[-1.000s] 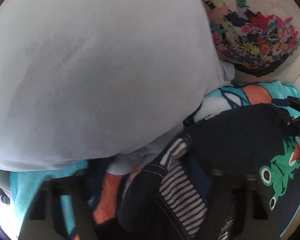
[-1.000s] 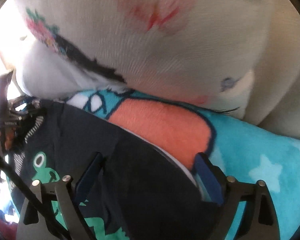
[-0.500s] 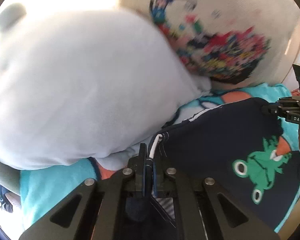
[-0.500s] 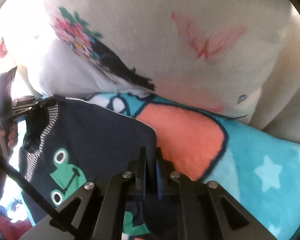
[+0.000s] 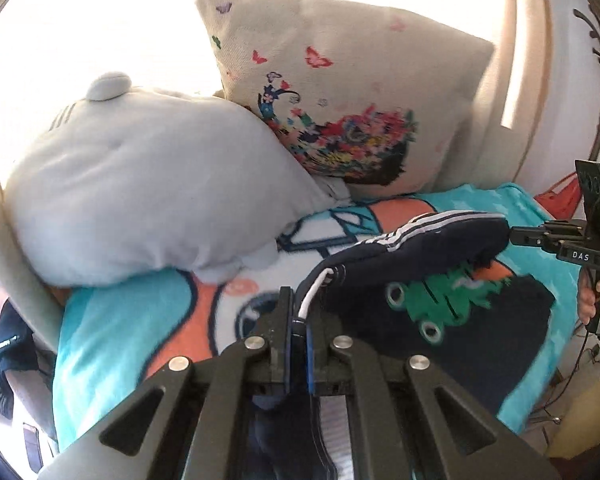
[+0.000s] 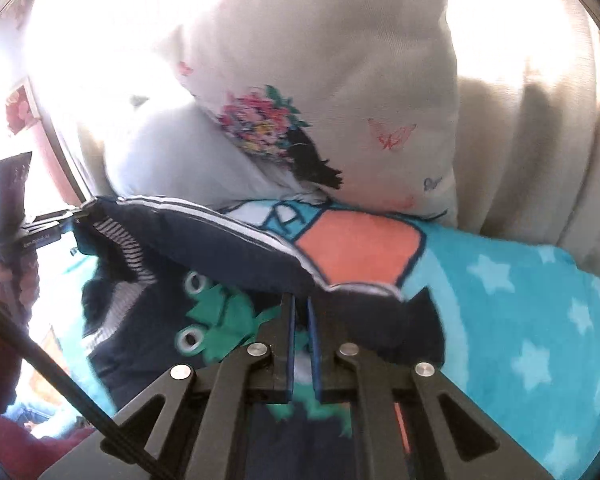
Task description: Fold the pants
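Small navy pants [image 5: 472, 312] with a green frog print and a striped waistband lie on a turquoise and orange blanket [image 5: 112, 332]. My left gripper [image 5: 299, 312] is shut on the waistband's left corner, with a white drawstring [image 5: 312, 292] at the pinch. My right gripper [image 6: 301, 312] is shut on the waistband's other corner and shows in the left wrist view [image 5: 516, 236]. The waistband edge [image 6: 204, 232] is lifted off the blanket, stretched between both grippers, over the frog print [image 6: 216, 320].
A grey plush pillow [image 5: 140, 192] and a cream floral cushion [image 5: 340, 100] lean at the back of the blanket. Cream upholstery [image 6: 540, 160] rises behind. The person's hand [image 5: 596, 296] holds the right gripper's handle.
Both grippers closed on the waistband corners, then pulled back and up. The waistband edge has risen off the blanket and the pillows look farther away.
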### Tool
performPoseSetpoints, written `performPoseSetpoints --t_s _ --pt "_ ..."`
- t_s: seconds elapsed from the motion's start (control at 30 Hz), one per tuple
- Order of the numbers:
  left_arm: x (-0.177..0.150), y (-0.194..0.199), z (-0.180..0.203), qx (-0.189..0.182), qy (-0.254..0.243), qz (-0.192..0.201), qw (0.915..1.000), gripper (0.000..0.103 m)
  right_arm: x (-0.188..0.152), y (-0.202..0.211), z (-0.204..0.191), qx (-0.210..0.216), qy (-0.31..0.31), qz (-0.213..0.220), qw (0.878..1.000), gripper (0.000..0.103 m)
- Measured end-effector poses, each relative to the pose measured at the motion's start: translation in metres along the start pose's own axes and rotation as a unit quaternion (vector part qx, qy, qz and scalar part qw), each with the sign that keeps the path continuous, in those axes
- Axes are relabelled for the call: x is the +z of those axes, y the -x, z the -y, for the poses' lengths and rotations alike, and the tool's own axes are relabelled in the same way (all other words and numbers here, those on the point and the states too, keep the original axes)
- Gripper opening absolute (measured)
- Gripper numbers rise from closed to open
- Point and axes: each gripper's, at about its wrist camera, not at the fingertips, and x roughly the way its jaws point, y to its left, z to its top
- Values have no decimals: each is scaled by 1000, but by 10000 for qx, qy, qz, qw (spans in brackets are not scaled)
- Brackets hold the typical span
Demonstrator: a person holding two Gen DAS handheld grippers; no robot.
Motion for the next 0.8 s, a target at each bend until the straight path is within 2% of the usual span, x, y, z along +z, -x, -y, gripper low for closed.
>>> performPoseSetpoints --t_s 0.2,0.4,0.43,0.5,0.53,0.57,0.63,0.7,0.8 --pt "-51 17 19 44 -179 -27 9998 6 -47 40 -30 208 -296 251 9990 6" --pt "-104 17 7 -28 177 -391 9991 10 -106 55 -49 253 -797 126 9964 6" --pt "-110 17 5 -31 242 -433 9988 10 -113 57 -51 225 -852 101 9961 6" --pt "-119 18 2 -96 331 -503 9981 12 -126 60 -50 -91 -979 100 9951 6" --pt "-122 19 -1 -92 371 -544 9978 18 -128 63 -49 -221 -1039 143 9942 7" --pt "-124 22 -4 -43 402 -556 9976 30 -129 68 -44 -304 -1168 230 9924 12" --pt "-126 28 -10 87 449 -504 9977 40 -126 75 -33 -316 -1397 418 9888 33" --pt "-127 34 -16 144 581 -457 9972 41 -117 77 -21 -403 -1639 583 9839 69" --pt "-128 45 -30 207 969 -324 9946 42 -102 66 -5 -268 -1939 673 9783 72"
